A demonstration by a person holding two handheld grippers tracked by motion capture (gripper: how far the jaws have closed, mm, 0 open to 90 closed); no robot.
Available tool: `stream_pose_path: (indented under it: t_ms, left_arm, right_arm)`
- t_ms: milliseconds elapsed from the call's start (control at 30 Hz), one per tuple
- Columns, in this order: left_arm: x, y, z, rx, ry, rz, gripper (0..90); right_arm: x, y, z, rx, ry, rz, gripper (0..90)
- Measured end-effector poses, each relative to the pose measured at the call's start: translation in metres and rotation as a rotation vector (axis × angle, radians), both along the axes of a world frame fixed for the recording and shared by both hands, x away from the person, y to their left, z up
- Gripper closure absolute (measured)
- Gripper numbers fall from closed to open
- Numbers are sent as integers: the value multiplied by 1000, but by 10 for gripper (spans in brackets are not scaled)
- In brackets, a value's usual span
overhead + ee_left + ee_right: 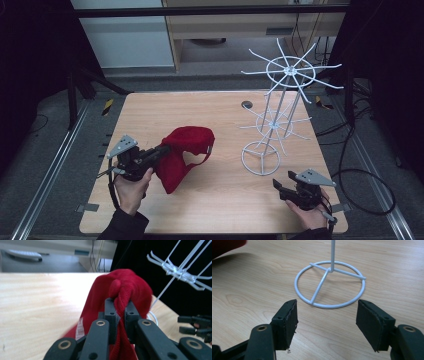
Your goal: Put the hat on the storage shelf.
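A: Left gripper (pixel 159 151)?
B: Fingers (pixel 110 312) pinch a fold of the red cloth (pixel 184 152). In the left gripper view the bunched fabric is squeezed between them, and more of it bulges just past the tips.

A: Where's the cloth sitting?
B: Hanging from those fingers. The top is lifted; the lower part droops under them toward the bench (pixel 210 200). I can't tell if the bottom end touches the wood. A white label (pixel 80 328) shows on the cloth, just left of the left fingers in that view.

A: Right gripper (pixel 279 185)?
B: Fingers (pixel 287 322) spread wide, nothing between them, bare bench under the gap. It's held low at the near right edge of the bench, well apart from the cloth.

A: What's ahead of them?
B: The round base ring of the white wire rack (pixel 329 285), just past the tips, not touching. The rack stands upright on the bench, with spoked tiers above.
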State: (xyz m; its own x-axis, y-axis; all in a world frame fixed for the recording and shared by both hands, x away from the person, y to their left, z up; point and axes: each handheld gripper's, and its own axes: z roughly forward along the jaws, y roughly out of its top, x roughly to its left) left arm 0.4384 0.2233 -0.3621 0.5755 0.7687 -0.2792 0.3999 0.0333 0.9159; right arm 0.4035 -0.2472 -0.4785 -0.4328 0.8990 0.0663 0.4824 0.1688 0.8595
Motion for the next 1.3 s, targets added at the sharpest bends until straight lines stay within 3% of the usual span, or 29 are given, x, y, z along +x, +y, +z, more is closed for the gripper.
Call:
stream_pose_path:
  t_ms: [100,267,467,833,933,1300]
  left_arm:
    - [-1,-1,8,-12,-22,1,842]
    - [-1,-5,29,-72,-86,5,844]
    - [5,-24,64,-109,-151,7,845]
    - [12,-47,104,-173,-204,0,844]
    - [15,-52,122,-182,-223,10,844]
    - [18,-55,163,-241,-278,39,844]
  right_arm:
    - [1,-1,-1,-8,-3,-5,340]
    - [3,-1,-3,-25,-2,-9,338]
    - [4,-2,-2,-24,-2,-7,337]
    - [6,-2,-3,-26,0,-9,335]
    - [6,-1,-4,-31,2,-5,335]
    - [7,-1,-5,-29,4,-1,335]
